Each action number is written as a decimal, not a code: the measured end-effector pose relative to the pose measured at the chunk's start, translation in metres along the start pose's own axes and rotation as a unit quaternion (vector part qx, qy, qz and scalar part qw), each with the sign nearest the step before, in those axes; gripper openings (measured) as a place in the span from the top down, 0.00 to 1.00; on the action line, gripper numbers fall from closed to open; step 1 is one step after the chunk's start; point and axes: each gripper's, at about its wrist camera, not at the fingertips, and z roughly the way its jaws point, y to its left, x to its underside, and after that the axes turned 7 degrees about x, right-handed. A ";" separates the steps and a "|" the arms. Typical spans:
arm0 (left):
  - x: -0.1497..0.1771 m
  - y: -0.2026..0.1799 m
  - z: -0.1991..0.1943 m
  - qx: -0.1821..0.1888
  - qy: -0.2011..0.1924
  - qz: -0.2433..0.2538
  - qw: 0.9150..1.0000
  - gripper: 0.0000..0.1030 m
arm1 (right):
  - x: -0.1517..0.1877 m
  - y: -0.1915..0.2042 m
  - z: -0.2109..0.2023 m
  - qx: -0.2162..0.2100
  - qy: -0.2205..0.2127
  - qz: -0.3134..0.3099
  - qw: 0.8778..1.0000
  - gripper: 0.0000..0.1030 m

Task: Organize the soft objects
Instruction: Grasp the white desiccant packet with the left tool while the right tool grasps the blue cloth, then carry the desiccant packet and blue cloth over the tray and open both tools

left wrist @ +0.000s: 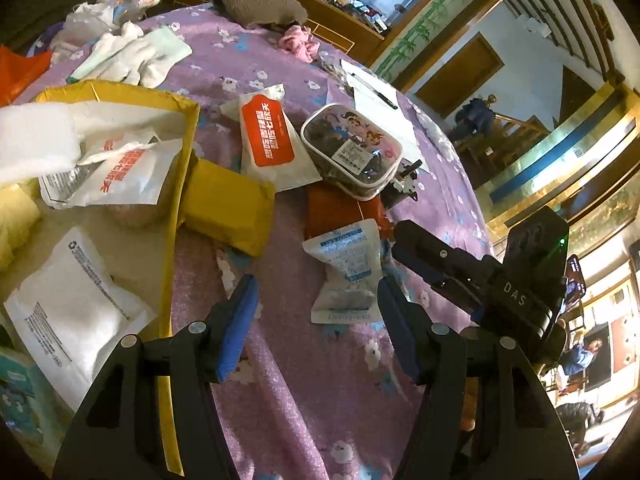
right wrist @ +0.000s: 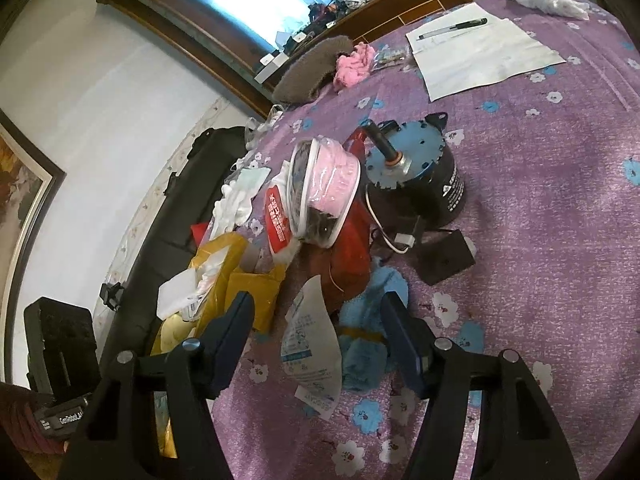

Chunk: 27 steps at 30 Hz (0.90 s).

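Observation:
A white packet with blue print lies on the purple flowered cloth, just ahead of my left gripper, which is open and holds nothing. In the right wrist view the same packet stands between the blue pads of my right gripper, beside a blue towel. The pads stand apart from the packet, so the gripper is open. My right gripper also shows at the right of the left wrist view. A yellow box at the left holds several white packets.
An orange-and-white packet, a clear cartoon pouch and a red cloth lie beyond the gripper. A blue-black motor, a black block and a paper with a pen sit farther right. White socks, a pink cloth and brown knitwear lie at the back.

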 end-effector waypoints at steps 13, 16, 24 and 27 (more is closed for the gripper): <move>-0.018 -0.006 0.048 0.013 0.067 -0.027 0.997 0.40 | -0.004 -0.024 -0.001 -0.003 0.005 0.059 0.998 0.52; -0.020 -0.016 0.067 0.003 0.079 -0.021 0.997 0.40 | -0.004 -0.024 0.001 -0.006 0.010 0.059 0.998 0.52; -0.014 -0.010 0.080 -0.011 0.079 -0.021 0.997 0.71 | -0.003 -0.025 0.008 -0.005 0.024 0.062 0.998 0.52; -0.008 -0.001 0.065 -0.021 0.067 -0.018 0.997 0.76 | -0.001 -0.019 0.011 0.001 0.034 0.049 0.998 0.52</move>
